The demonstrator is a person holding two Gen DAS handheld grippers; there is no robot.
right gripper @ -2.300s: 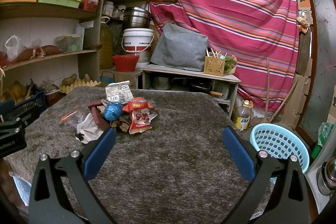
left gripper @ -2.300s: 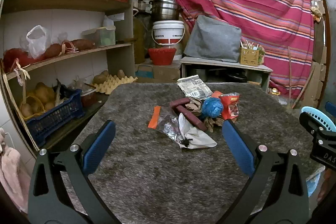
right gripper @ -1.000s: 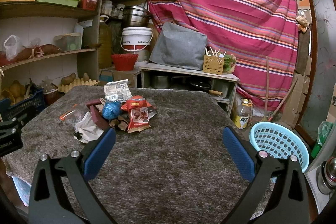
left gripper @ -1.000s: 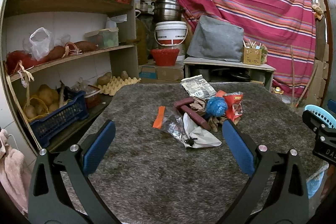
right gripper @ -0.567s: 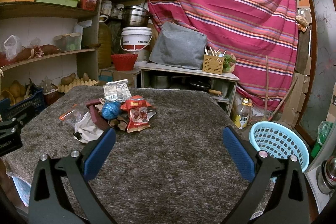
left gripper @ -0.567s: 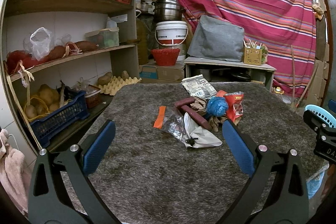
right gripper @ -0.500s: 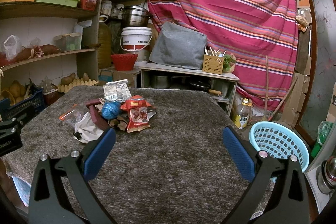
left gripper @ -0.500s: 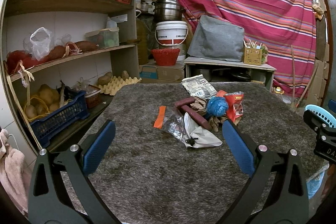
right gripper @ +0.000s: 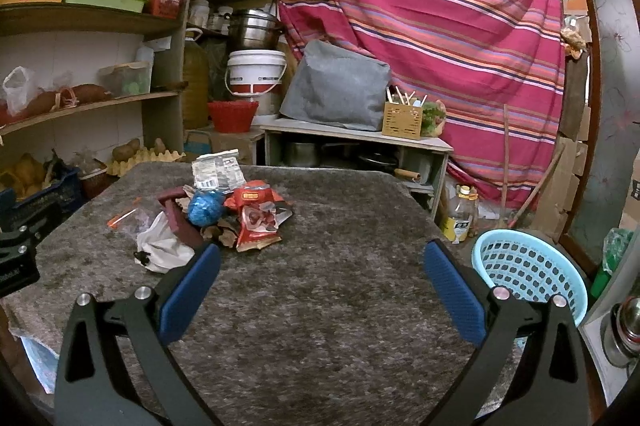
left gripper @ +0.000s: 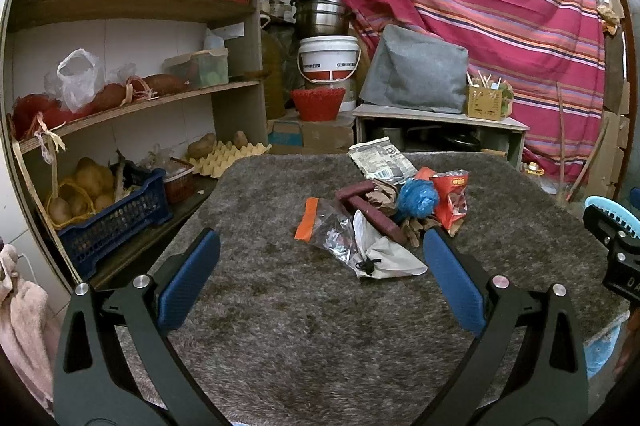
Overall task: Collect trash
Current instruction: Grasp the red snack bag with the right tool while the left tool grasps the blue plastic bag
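The left gripper (left gripper: 320, 278) is spread wide with nothing between its blue pads (left gripper: 188, 284), hovering above the grey shaggy cover of the bench (left gripper: 304, 338) and touching nothing. The right gripper (right gripper: 320, 282) is likewise wide apart and empty, held over the bench (right gripper: 328, 326) short of the litter. The trash sits in one heap toward the far middle of the bench: a white crumpled bag (left gripper: 382, 252) nearest the left gripper, lying against a clear plastic bag (left gripper: 334, 230) with an orange strip (left gripper: 307, 212) at its left edge; behind them a dark red wrapper (left gripper: 370, 208), a blue crumpled ball (left gripper: 416, 198), a red snack packet (left gripper: 452, 198) to its right, some brown paper scraps (left gripper: 416, 226) underneath, and a printed silver packet (left gripper: 382, 162) furthest back. From the right wrist view the same heap lies ahead and to the left, with the red snack packet (right gripper: 256, 218) closest to open bench and the white crumpled bag (right gripper: 162, 248) just beyond the left finger. A light blue basket (right gripper: 528, 266) stands off the bench's right edge, below its level, near the right finger. Shelves (left gripper: 132, 106) with potatoes and a dark blue crate (left gripper: 116, 222) run along the left side, and a striped red cloth (right gripper: 420, 26) hangs behind.
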